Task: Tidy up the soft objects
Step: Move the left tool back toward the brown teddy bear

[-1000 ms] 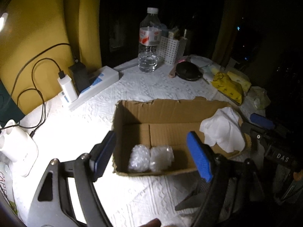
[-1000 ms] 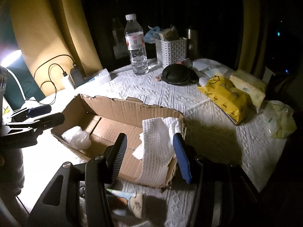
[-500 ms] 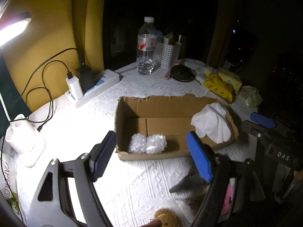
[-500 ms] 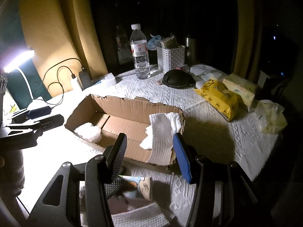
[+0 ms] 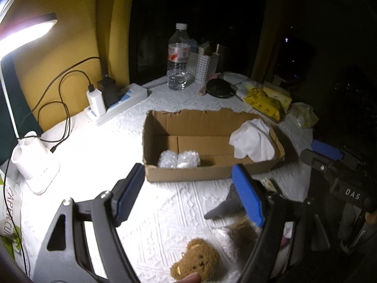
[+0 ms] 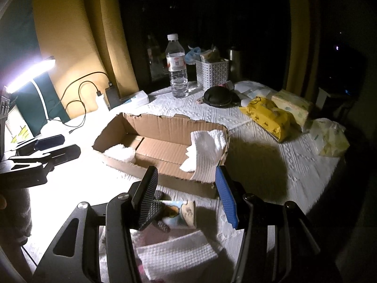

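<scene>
A shallow cardboard box (image 5: 188, 120) (image 6: 165, 125) sits mid-table. Inside it lie bubble-wrap bundles (image 5: 178, 160) (image 6: 120, 153) at one end and a white cloth (image 5: 252, 139) (image 6: 207, 153) draped over the other end. My left gripper (image 5: 188, 195) hovers open and empty in front of the box. A brown plush bear (image 5: 195, 261) lies on the table just below it. My right gripper (image 6: 186, 195) is open too, empty, above a printed sock (image 6: 181, 214) and a folded white waffle cloth (image 6: 176, 257) near the table's front.
A water bottle (image 6: 176, 70), white basket (image 6: 212, 73), black round case (image 6: 219, 96), yellow wipes packs (image 6: 266, 118) and a plastic bag (image 6: 329, 139) stand behind and right of the box. A power strip with chargers (image 5: 115, 103) and a lamp base (image 5: 35, 162) sit left.
Both grippers have drawn back from the box toward the table's front. The plush bear, the sock and the folded cloth have come into view beneath them.
</scene>
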Tool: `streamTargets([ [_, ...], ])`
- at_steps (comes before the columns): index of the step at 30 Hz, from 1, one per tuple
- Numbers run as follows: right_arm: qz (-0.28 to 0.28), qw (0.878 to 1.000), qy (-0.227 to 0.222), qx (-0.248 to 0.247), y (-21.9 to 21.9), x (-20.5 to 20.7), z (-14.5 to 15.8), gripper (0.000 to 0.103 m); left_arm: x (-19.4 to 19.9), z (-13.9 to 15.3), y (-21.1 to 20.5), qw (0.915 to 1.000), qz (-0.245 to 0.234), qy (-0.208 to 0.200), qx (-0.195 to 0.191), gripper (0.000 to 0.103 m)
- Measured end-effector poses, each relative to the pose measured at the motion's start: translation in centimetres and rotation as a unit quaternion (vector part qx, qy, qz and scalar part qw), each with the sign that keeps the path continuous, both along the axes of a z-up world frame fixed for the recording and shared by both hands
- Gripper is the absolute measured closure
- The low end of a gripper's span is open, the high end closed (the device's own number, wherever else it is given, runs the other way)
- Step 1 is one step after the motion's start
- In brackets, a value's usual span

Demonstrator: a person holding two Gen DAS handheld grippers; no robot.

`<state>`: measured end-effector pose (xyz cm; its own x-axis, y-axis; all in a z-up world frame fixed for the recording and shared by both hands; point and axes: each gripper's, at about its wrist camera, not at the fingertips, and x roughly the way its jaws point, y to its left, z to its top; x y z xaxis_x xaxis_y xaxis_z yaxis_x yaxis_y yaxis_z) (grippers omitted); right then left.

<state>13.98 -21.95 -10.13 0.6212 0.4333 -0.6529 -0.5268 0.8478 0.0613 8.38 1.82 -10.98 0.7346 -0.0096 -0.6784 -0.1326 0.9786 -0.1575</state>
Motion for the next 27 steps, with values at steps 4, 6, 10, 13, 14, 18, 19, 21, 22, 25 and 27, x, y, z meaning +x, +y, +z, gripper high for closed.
streamTargets([
  [4,-0.002,1.0,0.001,0.001,-0.4,-1.1,-0.3,0.049,-1.0,-0.3,-0.4,1.0,-0.003,0.002,-0.001,0.025],
  [6,-0.003,1.0,0.001,0.001,-0.6,-1.7,-0.4,0.049,-1.5,-0.4,-0.6,1.0,-0.005,0.004,0.0,0.025],
  [10,-0.007,1.0,0.004,0.004,-1.2,-2.8,-0.8,0.049,-2.4,-0.8,-1.0,0.9999,-0.008,0.008,-0.001,0.025],
  [13,-0.01,1.0,0.009,0.004,-1.8,-3.6,-1.3,0.049,-3.1,-1.2,-1.5,0.9999,-0.012,0.012,0.001,0.025],
  [14,-0.011,1.0,0.011,0.003,-2.0,-3.8,-1.6,0.049,-3.3,-1.3,-1.6,0.9998,-0.013,0.013,0.001,0.025],
  [18,-0.017,0.999,0.027,0.006,-2.9,-4.3,-2.9,0.045,-4.0,-2.0,-1.9,0.9997,-0.014,0.019,-0.002,0.025],
  [19,-0.019,0.999,0.031,0.006,-3.2,-4.5,-3.2,0.044,-4.1,-2.2,-2.0,0.9997,-0.014,0.021,-0.003,0.025],
  [21,-0.021,0.999,0.039,0.006,-3.6,-4.7,-3.9,0.043,-4.4,-2.7,-2.2,0.9995,-0.015,0.026,-0.004,0.025],
  [22,-0.023,0.999,0.042,0.006,-3.8,-4.7,-4.2,0.042,-4.4,-2.9,-2.3,0.9995,-0.015,0.029,-0.004,0.025],
  [25,-0.025,0.998,0.051,0.007,-4.4,-4.9,-5.1,0.034,-4.8,-3.7,-2.6,0.9992,-0.017,0.037,-0.006,0.025],
  [27,-0.025,0.998,0.055,0.007,-4.5,-5.0,-5.6,0.03,-5.0,-4.3,-2.8,0.9989,-0.018,0.042,-0.006,0.025],
])
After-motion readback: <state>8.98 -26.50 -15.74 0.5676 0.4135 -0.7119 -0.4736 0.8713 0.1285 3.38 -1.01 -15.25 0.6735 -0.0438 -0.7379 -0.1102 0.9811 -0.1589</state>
